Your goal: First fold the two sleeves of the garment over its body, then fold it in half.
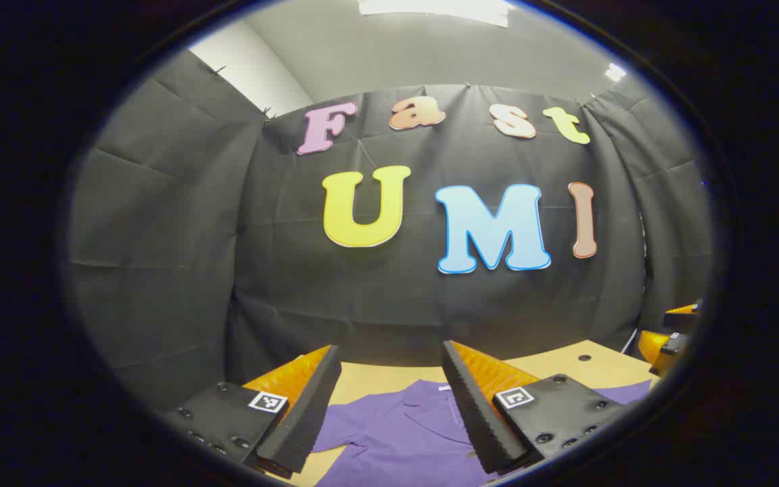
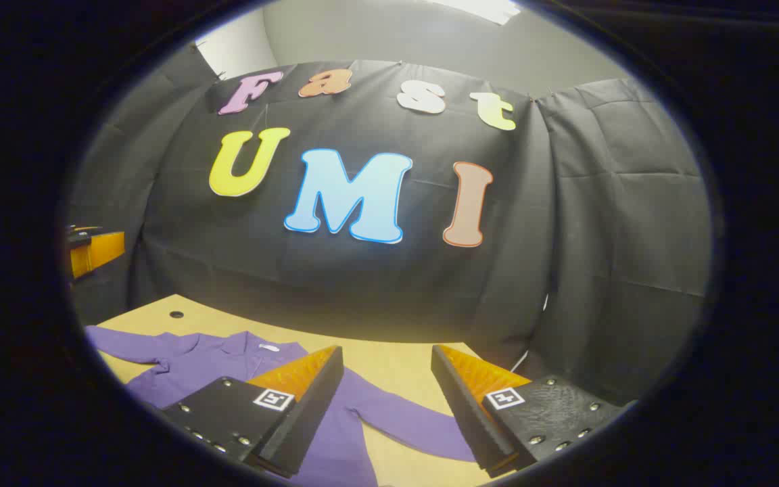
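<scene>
A purple collared garment (image 1: pixel 403 433) lies flat on the tan table (image 1: pixel 565 365), collar toward the wall, both sleeves spread out. My left gripper (image 1: pixel 389 355) hovers open above its collar and chest with nothing between the fingers. In the right gripper view the garment (image 2: pixel 227 355) lies at lower left, one sleeve (image 2: pixel 416 426) running between the fingers and the other sleeve (image 2: pixel 126 341) reaching left. My right gripper (image 2: pixel 387 353) is open above that near sleeve, holding nothing. The lower part of the garment is hidden below both views.
The black cloth wall stands close behind the table's (image 2: pixel 389 379) far edge. A small round hole (image 2: pixel 176 314) marks the tabletop near the far sleeve. The other gripper shows at the right edge (image 1: pixel 673 338) and at the left edge (image 2: pixel 95 250).
</scene>
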`<state>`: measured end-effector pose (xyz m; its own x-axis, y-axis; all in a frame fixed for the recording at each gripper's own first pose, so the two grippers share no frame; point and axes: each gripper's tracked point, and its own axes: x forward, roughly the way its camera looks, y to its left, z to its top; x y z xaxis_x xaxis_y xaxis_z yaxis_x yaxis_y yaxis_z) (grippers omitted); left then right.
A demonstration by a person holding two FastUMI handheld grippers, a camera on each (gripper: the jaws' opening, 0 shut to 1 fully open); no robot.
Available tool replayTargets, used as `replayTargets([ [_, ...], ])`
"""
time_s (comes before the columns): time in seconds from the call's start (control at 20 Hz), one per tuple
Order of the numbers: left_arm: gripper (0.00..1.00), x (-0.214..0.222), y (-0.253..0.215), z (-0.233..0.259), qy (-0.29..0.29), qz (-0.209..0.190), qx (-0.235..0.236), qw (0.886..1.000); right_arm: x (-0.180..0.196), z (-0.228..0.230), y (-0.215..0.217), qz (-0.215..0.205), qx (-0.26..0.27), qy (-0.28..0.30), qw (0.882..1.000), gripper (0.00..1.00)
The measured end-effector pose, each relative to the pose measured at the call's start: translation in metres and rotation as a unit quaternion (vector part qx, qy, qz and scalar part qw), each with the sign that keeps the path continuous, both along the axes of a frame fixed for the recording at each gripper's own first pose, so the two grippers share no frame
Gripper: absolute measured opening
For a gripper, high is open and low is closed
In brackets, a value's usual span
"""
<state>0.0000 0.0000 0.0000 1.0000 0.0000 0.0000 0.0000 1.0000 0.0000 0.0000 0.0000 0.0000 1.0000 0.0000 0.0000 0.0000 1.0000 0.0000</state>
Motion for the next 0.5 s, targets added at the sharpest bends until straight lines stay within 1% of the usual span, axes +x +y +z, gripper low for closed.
replayTargets([
  [0.1, 0.98, 0.001, 0.001, -0.001, 0.000, 0.001, 0.002, 1.000, 0.001, -0.005, -0.005, -0.006, 0.002, 0.008, 1.000, 0.88],
  [0.25, 0.95, 0.000, 0.000, -0.001, 0.001, 0.000, 0.004, 1.000, 0.001, -0.010, -0.011, -0.013, 0.006, 0.017, 1.000, 0.88],
  [0.45, 0.95, 0.000, -0.002, -0.002, 0.002, -0.003, 0.010, 1.000, 0.002, -0.023, -0.021, -0.018, 0.022, 0.040, 0.999, 0.88],
  [0.5, 0.97, 0.000, -0.003, -0.003, 0.003, -0.005, 0.009, 1.000, 0.001, -0.027, -0.024, -0.020, 0.026, 0.045, 0.998, 0.88],
])
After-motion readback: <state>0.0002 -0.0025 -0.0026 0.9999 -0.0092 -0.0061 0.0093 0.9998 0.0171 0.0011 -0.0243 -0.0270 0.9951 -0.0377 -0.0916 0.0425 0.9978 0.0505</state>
